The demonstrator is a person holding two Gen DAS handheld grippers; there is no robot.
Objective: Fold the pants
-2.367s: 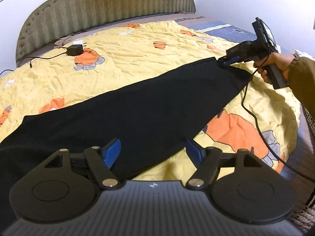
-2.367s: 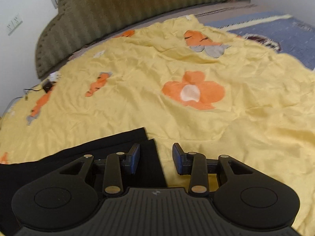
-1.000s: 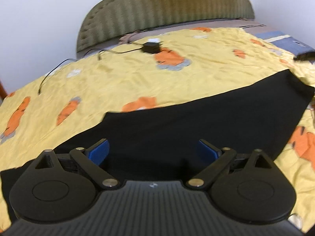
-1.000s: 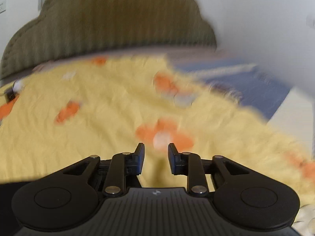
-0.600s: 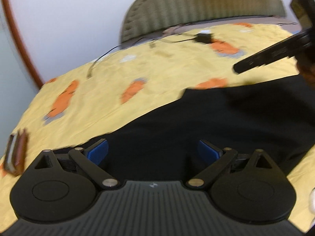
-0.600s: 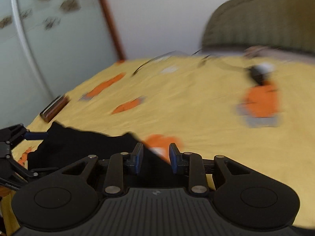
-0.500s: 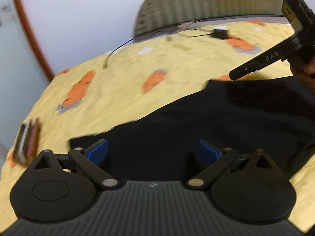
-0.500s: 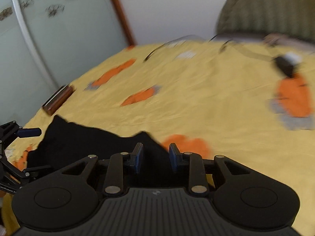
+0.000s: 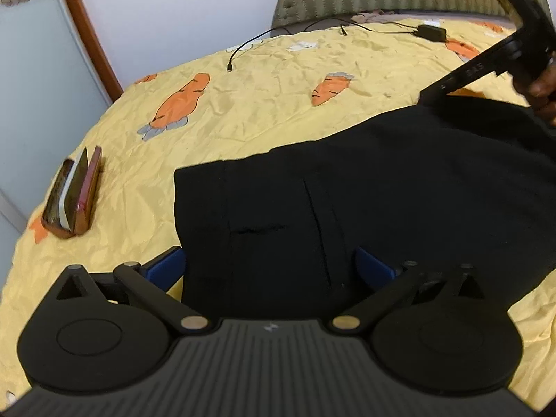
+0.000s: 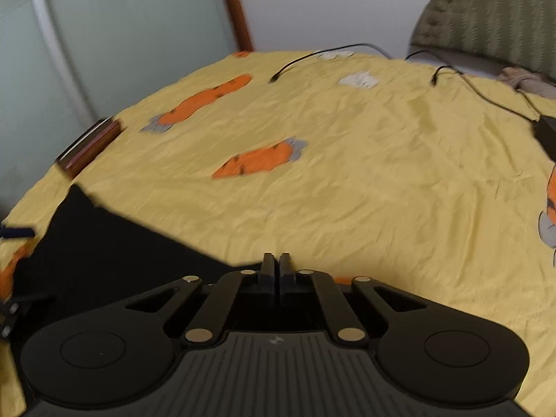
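Pants (image 9: 382, 187) lay flat on our bedspread (image 9: 271, 104); our left gripper (image 9: 269, 266) was opening over them, our right gripper (image 10: 277, 264) clenched at their edge.

Black pants (image 9: 365, 187) lie flat, waistband end between and ahead of the left claw's (image 9: 269, 266) spread fingers, legs running right.

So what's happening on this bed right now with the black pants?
A person holding a gripper in each hand is folding black pants on a yellow carrot-print bedspread. The right gripper is shut at the pants' far edge, apparently pinching the fabric. The left gripper, its jaws opening wide, hovers over the near end, gripping nothing.
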